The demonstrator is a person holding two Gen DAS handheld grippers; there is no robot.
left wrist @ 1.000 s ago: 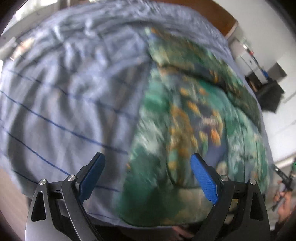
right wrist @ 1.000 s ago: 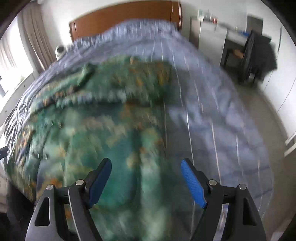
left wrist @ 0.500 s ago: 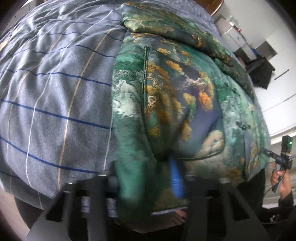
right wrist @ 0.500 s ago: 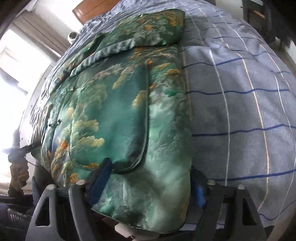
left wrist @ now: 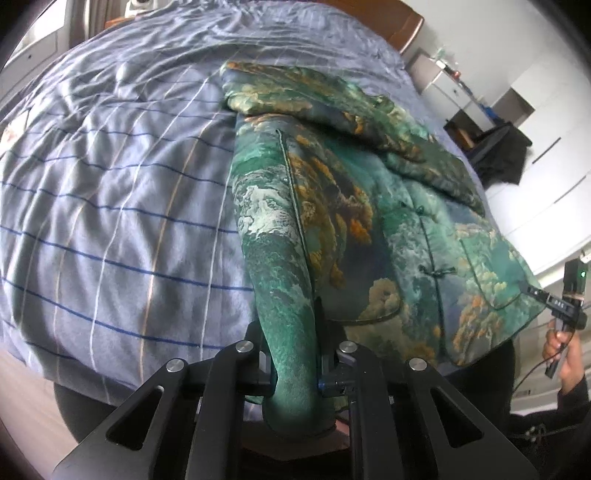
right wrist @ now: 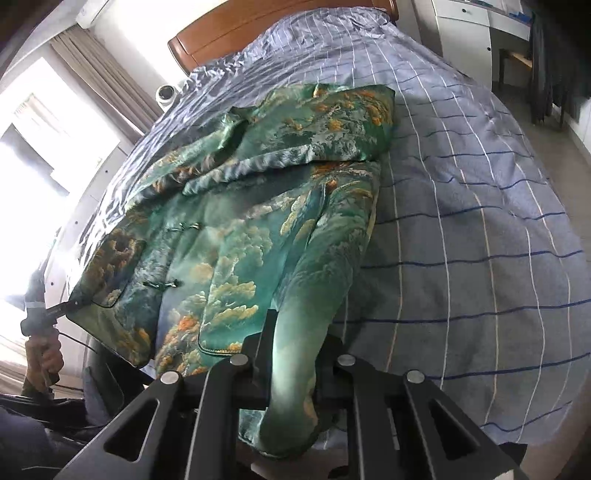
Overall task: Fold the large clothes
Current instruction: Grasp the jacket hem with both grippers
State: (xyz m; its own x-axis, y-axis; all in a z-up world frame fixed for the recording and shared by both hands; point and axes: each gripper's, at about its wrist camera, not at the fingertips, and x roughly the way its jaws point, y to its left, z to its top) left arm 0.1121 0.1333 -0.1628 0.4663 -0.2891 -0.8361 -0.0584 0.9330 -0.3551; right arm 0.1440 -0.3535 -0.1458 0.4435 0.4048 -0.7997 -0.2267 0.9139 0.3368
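Across the blue checked bedspread [left wrist: 110, 221] a green brocade jacket [left wrist: 369, 221] is lying face up, taking up most of the near half of the bed, its collar end pointing away toward the wooden headboard [right wrist: 258, 26] and its hem hanging over the near edge. Both sleeves are lying folded in across the chest, one overlapping the other just below the collar. Down the middle, the frog-button placket [right wrist: 162, 284] is running along the garment's long axis, which is lying straight ahead of both tools, from hem to collar.

At the hem, the left gripper [left wrist: 295, 365] is pinching a gathered bunch of fabric at one bottom corner, fingers closed tight on the cloth. The right gripper [right wrist: 293, 369] is doing the same at the opposite bottom corner, likewise clamped on a thick fold. Each is showing in the other's view as a small handheld tool at the far hem corner, so the two are standing well apart with the hem between them.

Judging from this, the hem is being readied for a lengthwise fold: the jacket is stretching directly away from both grips, neither hand being nearer the collar, so both would need to travel forward together, keeping level to avoid skewing the fold.
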